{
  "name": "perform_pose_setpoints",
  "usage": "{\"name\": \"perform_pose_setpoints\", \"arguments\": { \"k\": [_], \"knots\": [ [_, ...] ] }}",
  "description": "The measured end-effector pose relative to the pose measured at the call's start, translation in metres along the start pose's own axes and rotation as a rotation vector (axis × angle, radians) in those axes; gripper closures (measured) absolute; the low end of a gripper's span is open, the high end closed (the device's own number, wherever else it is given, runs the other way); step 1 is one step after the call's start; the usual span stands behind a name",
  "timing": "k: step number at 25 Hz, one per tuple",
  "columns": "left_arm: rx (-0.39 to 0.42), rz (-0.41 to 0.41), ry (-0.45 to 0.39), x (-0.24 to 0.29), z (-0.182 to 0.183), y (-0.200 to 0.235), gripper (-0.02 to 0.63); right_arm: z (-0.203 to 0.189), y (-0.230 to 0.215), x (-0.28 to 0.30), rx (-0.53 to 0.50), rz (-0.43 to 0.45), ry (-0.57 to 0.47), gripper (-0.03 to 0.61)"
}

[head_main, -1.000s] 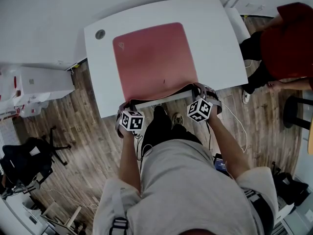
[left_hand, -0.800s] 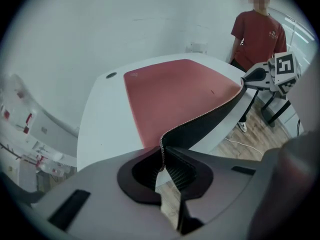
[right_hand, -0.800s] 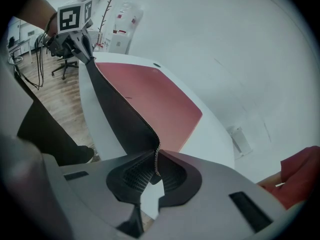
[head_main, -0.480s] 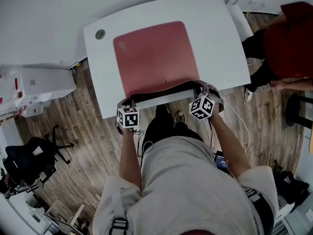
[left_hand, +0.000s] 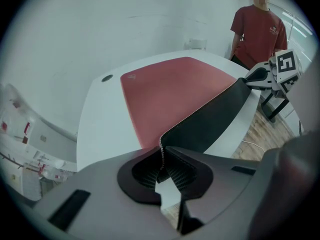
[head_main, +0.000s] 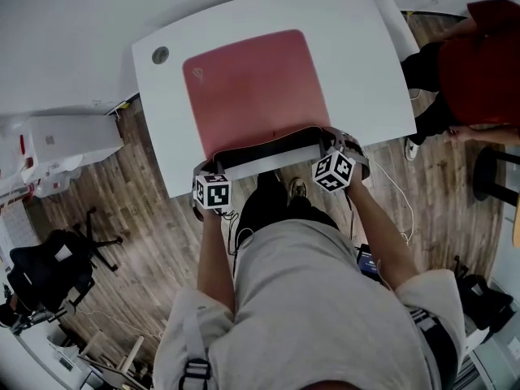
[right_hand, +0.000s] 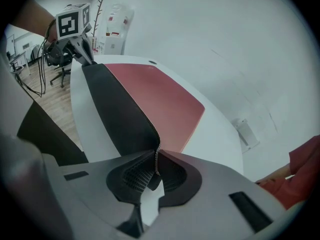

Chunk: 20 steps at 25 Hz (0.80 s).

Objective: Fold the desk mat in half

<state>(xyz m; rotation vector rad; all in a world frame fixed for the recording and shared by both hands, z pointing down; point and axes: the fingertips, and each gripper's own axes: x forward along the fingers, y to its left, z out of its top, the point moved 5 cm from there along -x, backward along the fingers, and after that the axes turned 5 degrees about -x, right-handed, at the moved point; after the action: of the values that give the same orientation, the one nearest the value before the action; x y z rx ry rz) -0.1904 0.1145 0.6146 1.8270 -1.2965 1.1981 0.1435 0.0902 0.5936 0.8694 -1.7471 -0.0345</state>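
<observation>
**Near edge up, fold-over pending**

The left claw [left_hand: 162, 165] is clamped on the near-left corner of the desk mat [head_main: 252, 88], and the right claw [right_hand: 156, 165] is clamped on the near-right corner. The mat's near edge is held raised off the white worktop [head_main: 158, 149], with the black underside exposed. The far part lies flat, red face up. The fold is judged to be at an early stage. Both corners are best carried toward the far edge together, at equal height, with the edge between them held taut so no skew is introduced. Near corners should be laid on far corners before either grip is released.
</observation>
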Motion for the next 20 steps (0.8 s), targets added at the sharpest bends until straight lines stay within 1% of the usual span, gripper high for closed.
{"name": "perform_pose_setpoints", "arguments": {
  "k": [5,8,11,16,20],
  "knots": [
    [0.004,0.016,-0.011,0.002,0.004,-0.002,0.584,-0.003,-0.001,0.002,0.011,0.018,0.004,0.526],
    [0.021,0.009,0.0,0.006,0.009,0.0,0.584,-0.003,-0.002,0.004,0.017,0.023,0.007,0.526],
    [0.018,-0.001,-0.003,0.008,0.014,0.004,0.584,-0.001,-0.004,0.005,0.029,0.025,0.006,0.526],
    [0.03,0.01,-0.004,0.012,0.021,0.008,0.585,0.003,-0.005,0.008,0.031,0.029,0.005,0.526],
    [0.02,0.007,-0.004,0.014,0.025,0.01,0.584,0.005,-0.009,0.011,0.032,0.032,0.005,0.526]
  ]
}}
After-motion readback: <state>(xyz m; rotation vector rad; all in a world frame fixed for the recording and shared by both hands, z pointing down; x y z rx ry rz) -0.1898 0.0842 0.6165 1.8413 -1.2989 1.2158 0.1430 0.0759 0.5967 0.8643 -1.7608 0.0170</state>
